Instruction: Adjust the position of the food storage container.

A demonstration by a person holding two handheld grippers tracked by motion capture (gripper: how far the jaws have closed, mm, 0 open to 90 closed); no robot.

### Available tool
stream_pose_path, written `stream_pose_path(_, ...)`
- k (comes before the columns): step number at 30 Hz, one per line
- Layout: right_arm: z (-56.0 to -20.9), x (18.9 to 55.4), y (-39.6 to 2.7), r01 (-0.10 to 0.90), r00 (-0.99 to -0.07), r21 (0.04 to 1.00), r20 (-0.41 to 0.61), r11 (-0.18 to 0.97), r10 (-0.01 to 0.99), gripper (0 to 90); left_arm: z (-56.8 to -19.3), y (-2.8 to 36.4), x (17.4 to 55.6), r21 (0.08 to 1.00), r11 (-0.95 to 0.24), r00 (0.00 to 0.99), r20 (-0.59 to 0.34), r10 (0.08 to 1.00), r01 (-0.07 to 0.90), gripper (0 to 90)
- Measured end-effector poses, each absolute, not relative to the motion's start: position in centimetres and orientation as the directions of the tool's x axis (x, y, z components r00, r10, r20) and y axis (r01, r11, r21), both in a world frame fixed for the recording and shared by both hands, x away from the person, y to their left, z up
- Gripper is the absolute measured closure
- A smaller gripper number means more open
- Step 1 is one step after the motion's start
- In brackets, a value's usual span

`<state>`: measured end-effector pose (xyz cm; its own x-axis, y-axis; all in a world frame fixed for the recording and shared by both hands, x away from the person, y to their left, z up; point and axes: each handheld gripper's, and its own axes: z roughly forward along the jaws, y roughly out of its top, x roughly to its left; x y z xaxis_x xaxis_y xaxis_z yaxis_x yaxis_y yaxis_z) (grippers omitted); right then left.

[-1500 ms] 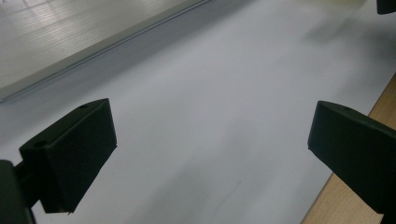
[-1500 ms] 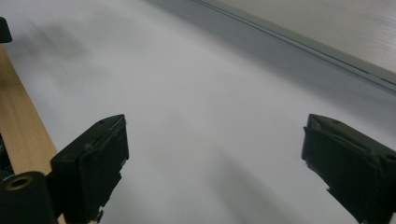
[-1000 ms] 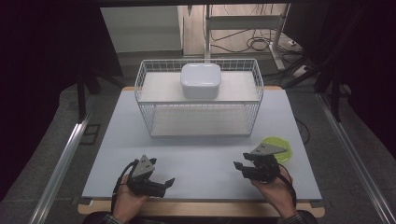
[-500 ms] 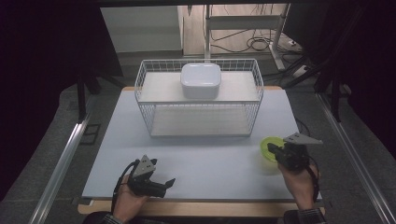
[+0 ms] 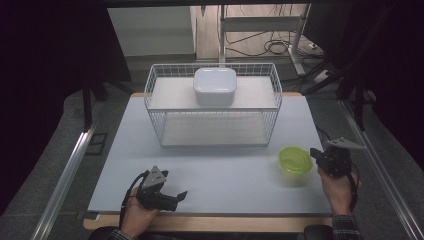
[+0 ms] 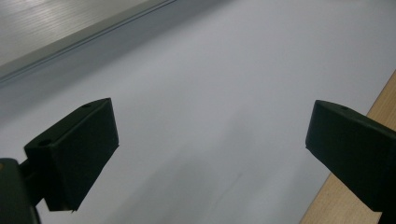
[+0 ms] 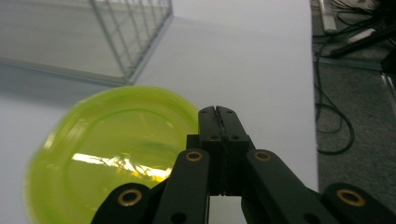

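A translucent lime-green bowl (image 5: 295, 160) sits upright on the white table mat at the right, and it looms blurred under and left of the jaws as the green bowl (image 7: 107, 154) in the right gripper view. My right gripper (image 5: 315, 155) hovers just right of the bowl at the mat's right edge, pointing toward it. The right gripper (image 7: 218, 114) is shut, its jaws pressed together with nothing between them. My left gripper (image 5: 174, 198) rests near the front left edge. The left gripper (image 6: 210, 154) is wide open over bare mat.
A white wire basket (image 5: 150, 100) stands at the back centre with a white lidded container (image 5: 215, 86) on its upper shelf; the basket's corner (image 7: 135, 42) lies beyond the bowl. The wooden table edge (image 6: 383, 98) runs beside the left gripper. Cables lie on the floor at right.
My right hand has carried its gripper rightward from the front of the mat to the right edge, uncovering the green bowl. The left gripper has stayed in place.
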<state>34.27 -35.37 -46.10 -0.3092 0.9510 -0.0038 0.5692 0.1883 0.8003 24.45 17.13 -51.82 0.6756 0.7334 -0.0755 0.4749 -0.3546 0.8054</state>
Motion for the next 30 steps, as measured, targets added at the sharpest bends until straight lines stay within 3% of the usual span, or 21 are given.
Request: stream_pose_path(30, -47.9, 34.9, -34.0, 0.646, -0.353, 0.732, 0.032, 0.219, 0.935, 89.6, -52.1, 16.9, 24.5, 0.793, -0.366, 0.685, -0.088, 0.723, 0.488, 2.9)
